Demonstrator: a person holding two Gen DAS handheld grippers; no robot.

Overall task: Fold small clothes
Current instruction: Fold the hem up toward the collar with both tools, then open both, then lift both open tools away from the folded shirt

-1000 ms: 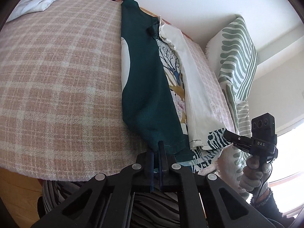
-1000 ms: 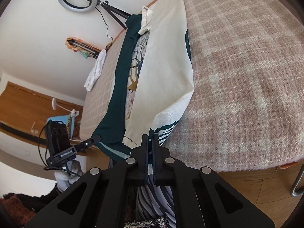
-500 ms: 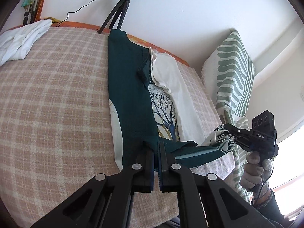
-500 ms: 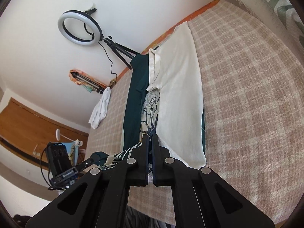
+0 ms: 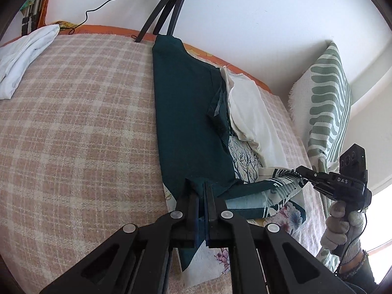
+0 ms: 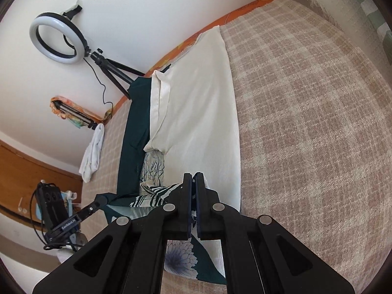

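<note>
One garment [image 5: 193, 127] lies lengthwise on the bed [image 5: 80, 132], dark green on one half, cream on the other, with a printed lining showing between. My two grippers hold its near hem: the left gripper [image 5: 201, 191] has its fingers clamped on the green corner, the right gripper [image 6: 193, 181] on the patterned edge (both folded up over the garment). The bedcover is coarse pink plaid. One ring light [image 6: 58, 38] stands beyond the garment by the white wall.

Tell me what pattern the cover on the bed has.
The bed cover is a pink-beige and cream plaid weave, clearest in the right wrist view.
</note>
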